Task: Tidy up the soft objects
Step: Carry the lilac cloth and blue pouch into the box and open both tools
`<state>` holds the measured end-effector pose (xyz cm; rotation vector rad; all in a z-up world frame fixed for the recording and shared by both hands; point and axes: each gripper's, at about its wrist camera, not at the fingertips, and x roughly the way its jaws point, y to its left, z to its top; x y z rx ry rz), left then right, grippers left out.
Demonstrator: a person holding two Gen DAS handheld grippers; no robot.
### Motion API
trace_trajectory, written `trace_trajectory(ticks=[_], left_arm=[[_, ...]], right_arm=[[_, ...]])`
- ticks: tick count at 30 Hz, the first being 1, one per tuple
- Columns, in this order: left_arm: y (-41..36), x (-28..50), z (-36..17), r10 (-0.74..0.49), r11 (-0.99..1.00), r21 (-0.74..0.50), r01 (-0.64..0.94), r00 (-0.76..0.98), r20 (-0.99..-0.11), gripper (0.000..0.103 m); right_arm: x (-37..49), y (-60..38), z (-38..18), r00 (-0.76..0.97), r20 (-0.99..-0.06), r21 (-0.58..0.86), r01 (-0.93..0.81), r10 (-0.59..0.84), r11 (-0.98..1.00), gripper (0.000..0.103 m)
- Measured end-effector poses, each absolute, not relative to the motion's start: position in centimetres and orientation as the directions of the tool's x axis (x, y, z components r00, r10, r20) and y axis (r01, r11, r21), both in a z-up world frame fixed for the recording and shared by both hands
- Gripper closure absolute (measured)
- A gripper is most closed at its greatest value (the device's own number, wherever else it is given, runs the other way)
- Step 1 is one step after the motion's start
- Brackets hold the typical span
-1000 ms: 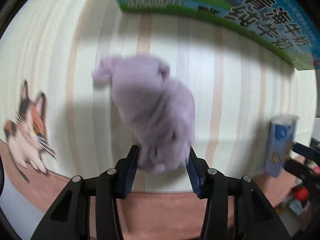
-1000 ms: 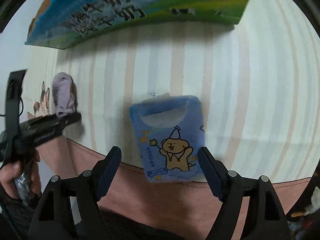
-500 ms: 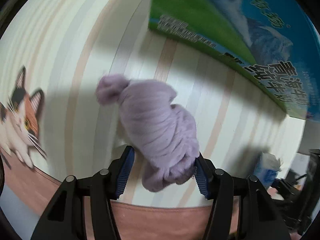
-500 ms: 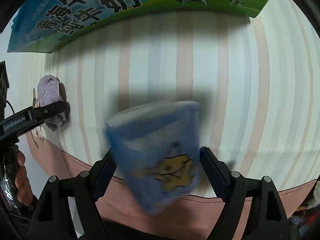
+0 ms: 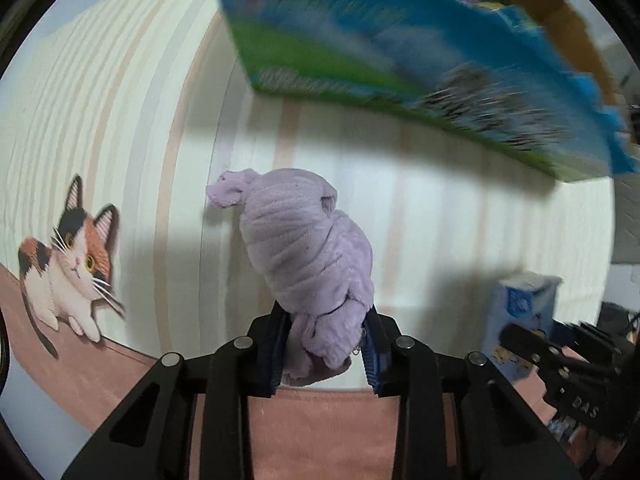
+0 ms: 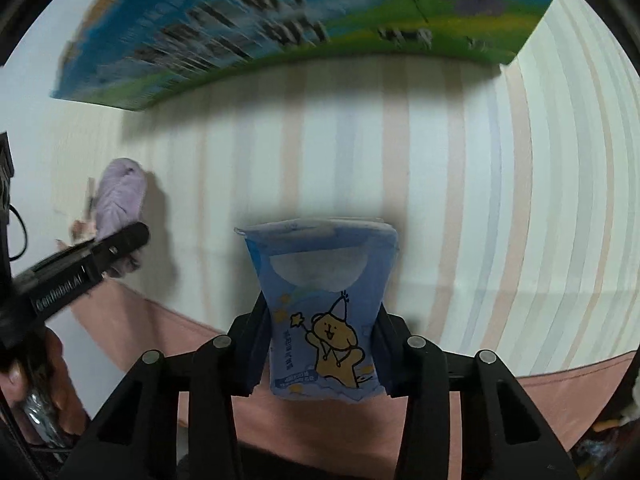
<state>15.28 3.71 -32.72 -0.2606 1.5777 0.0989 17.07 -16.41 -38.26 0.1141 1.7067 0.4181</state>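
Observation:
My left gripper point(image 5: 326, 350) is shut on a rolled lilac fleece cloth point(image 5: 308, 256), which stands up out of the jaws above the striped mat point(image 5: 440, 240). The cloth also shows in the right wrist view point(image 6: 120, 196), at the left, with the left gripper point(image 6: 116, 248) on it. My right gripper point(image 6: 322, 354) is shut on a blue tissue pack with a bear drawing point(image 6: 324, 308), squeezed at its waist and held above the mat point(image 6: 480, 200). The pack also shows in the left wrist view point(image 5: 520, 312), at the right, with the right gripper point(image 5: 532, 340) on it.
A large blue and green milk carton box point(image 5: 400, 52) lies at the far edge of the mat, also in the right wrist view point(image 6: 280, 28). A cat picture point(image 5: 68, 264) is printed on the mat at the left. A pink border point(image 5: 320, 428) runs along the near edge.
Both grippers have closed on their objects. The cloth and the tissue pack are now pinched and raised. The views have swung, and the box is blurred by the motion.

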Motion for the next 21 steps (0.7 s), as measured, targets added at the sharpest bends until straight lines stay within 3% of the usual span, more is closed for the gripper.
trace_trajectory(ticks=[6, 10, 14, 21], left_arm=[[3.0, 17.5, -23.2, -0.147, 0.98, -0.162, -0.117, 0.131, -0.98, 0.075], [4.5, 23.6, -19.0, -0.188, 0.979, -0.198, -0.051, 0.153, -0.97, 0.075], [5.4, 29.6, -19.5, -0.13, 0.991, -0.13, 0.007, 0.112, -0.985, 0.074], [7.2, 37.7, -25.6, -0.03, 0.999, -0.034, 0.034, -0.09, -0.995, 0.074]], right_arm=[[19.0, -16.3, -29.9, -0.086, -0.888, 0.46, -0.16, 0.452, 0.873, 0.057], [22.3, -15.4, -25.3, -0.017, -0.849, 0.524, -0.154, 0.528, 0.837, 0.057], [27.5, -13.3, -23.5, 0.047, -0.821, 0.562, -0.109, 0.569, 0.82, 0.057], [33.2, -9.0, -26.7, 0.061, -0.837, 0.546, 0.024, 0.543, 0.838, 0.057]])
